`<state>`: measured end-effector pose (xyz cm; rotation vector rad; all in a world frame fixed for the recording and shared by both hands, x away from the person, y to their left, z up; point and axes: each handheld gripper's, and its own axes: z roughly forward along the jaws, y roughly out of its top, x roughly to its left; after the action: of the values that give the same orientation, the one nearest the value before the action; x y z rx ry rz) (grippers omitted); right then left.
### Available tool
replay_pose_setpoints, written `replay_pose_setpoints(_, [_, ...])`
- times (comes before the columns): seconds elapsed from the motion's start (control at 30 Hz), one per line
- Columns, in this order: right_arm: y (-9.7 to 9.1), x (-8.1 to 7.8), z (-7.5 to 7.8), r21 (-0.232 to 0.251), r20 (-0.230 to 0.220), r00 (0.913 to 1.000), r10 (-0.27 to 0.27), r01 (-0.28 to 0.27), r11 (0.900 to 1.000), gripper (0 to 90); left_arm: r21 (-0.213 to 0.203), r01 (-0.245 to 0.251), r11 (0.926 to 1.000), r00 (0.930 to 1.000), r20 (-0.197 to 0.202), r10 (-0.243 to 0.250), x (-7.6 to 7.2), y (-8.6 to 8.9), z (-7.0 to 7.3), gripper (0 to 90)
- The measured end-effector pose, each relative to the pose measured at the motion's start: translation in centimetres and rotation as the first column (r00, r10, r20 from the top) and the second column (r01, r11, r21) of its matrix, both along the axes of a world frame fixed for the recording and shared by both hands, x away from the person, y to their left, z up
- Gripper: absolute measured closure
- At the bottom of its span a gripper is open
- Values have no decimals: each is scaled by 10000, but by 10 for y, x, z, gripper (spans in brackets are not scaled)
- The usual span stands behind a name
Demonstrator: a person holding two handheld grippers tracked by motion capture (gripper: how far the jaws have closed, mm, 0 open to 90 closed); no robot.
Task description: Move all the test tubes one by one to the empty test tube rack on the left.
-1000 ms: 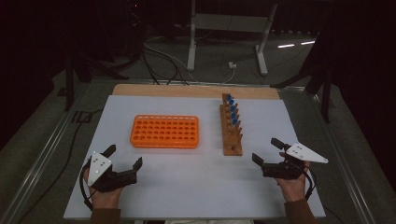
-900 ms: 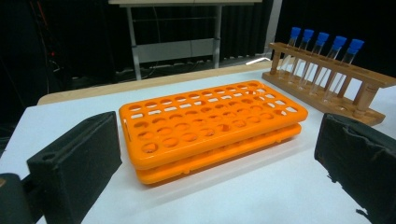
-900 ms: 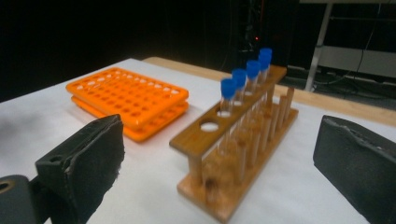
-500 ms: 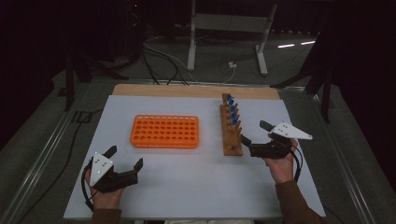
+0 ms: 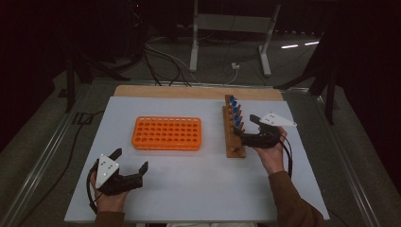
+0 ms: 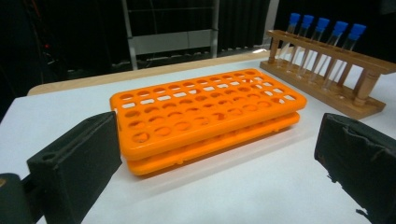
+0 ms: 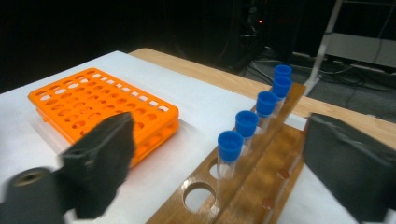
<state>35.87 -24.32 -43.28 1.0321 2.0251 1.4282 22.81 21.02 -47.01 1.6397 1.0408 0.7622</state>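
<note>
An orange tube rack with empty holes lies mid-table. To its right stands a wooden rack with several blue-capped tubes. My right gripper is at that rack's near end. Its jaws have just been closing, and they straddle the nearest tube without touching it. My left gripper rests open near the front left, pointed at the orange rack, nothing between its pads.
The racks sit on a white board with a wooden strip along its far edge. Metal rails run along both sides. A stand's legs and cables lie on the floor behind.
The right gripper has moved from near the front right edge forward and left to the wooden rack's near end. The left gripper has stayed put.
</note>
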Motion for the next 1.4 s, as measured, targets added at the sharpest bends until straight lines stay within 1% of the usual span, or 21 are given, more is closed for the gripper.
replay_pose_setpoints(0.03, [1, 3, -2, -40, -74, 10000, 2, -3, 10000, 160, 14, 11, 10000, 10000, -6, -11, 0, -1, 0, 15])
replay_pose_setpoints(0.1, [3, 7, -6, -139, -170, 9998, -111, 108, 9998, 246, 54, 50, 10000, 10000, -18, -50, 0, -1, 0, 15])
replay_pose_setpoints(0.13, [4, 9, -8, -173, -331, 9993, -180, 175, 9997, 284, 37, 67, 10000, 10000, -26, -67, 0, -1, 0, 15])
replay_pose_setpoints(0.17, [4, 9, -8, -173, -331, 9993, -180, 175, 9997, 284, 37, 68, 10000, 10000, -34, -68, 0, -1, 0, 15])
replay_pose_setpoints(0.2, [4, 15, -15, -181, -719, 9970, -290, 278, 9994, 440, 24, 59, 10000, 10000, -28, -59, 0, -1, 0, 15])
replay_pose_setpoints(0.23, [4, 18, -18, -89, -867, 9960, -215, 208, 9997, 508, 14, 65, 10000, 10000, -33, -65, 0, -1, 0, 15])
replay_pose_setpoints(0.3, [4, 22, -24, 92, -1138, 9934, -112, 123, 9999, 588, -3, 77, 10000, 10000, -50, -77, 0, -1, -1, 15])
replay_pose_setpoints(0.33, [4, 24, -27, 188, -1173, 9931, -41, 63, 9998, 632, 1, 79, 10000, 10000, -59, -79, 0, -1, -1, 15])
replay_pose_setpoints(0.37, [5, 25, -28, 186, -1195, 9928, -7, 29, 9998, 655, 1, 79, 10000, 10000, -59, -79, 0, -1, -1, 15])
replay_pose_setpoints(0.43, [8, 27, -31, 12, -1171, 9931, -41, 43, 10000, 693, -6, 89, 10000, 9999, -71, -89, 0, -1, -1, 15])
replay_pose_setpoints(0.5, [10, 28, -31, -167, -1041, 9945, -87, 70, 9998, 737, -17, 91, 10000, 9999, -76, -91, 1, -1, -1, 15])
replay_pose_setpoints(0.57, [12, 29, -32, -391, -933, 9955, -184, 148, 9991, 749, -13, 94, 10000, 9999, -78, -95, 1, 0, -1, 15])
replay_pose_setpoints(0.67, [15, 28, -33, -495, -855, 9959, -299, 257, 9984, 753, -29, 101, 9999, 9999, -76, -101, 0, 0, -1, 15])
replay_pose_setpoints(0.73, [16, 27, -32, -669, -760, 9965, -347, 296, 9973, 754, -33, 97, 9999, 9999, -78, -97, 0, -1, -1, 15])
replay_pose_setpoints(0.83, [18, 27, -32, -918, -747, 9964, -405, 336, 9952, 755, -10, 106, 9999, 9999, -96, -106, 1, -1, -1, 15])
replay_pose_setpoints(0.9, [19, 27, -32, -972, -723, 9964, -452, 380, 9945, 760, -38, 112, 9999, 9999, -101, -112, 1, -1, -1, 15])
replay_pose_setpoints(1.07, [19, 25, -31, -893, -693, 9962, -534, 471, 9949, 761, -46, 108, 9999, 9999, -124, -108, 2, -2, 0, 15])
replay_pose_setpoints(1.13, [18, 23, -28, -841, -526, 9971, -550, 504, 9952, 762, -34, 124, 9999, 9998, -148, -124, 2, -2, -1, 15])
replay_pose_setpoints(1.23, [18, 22, -23, -746, -403, 9976, -563, 532, 9958, 762, 1, 149, 9999, 9998, -149, -149, 2, -3, 0, 15])
replay_pose_setpoints(1.33, [17, 21, -19, -694, -351, 9978, -563, 538, 9961, 762, -33, 189, 9998, 9997, -173, -190, 2, -3, 0, 16])
replay_pose_setpoints(1.4, [16, 20, -13, -684, -294, 9980, -553, 532, 9962, 762, -16, 216, 9998, 9996, -182, -216, 2, -3, 0, 15])
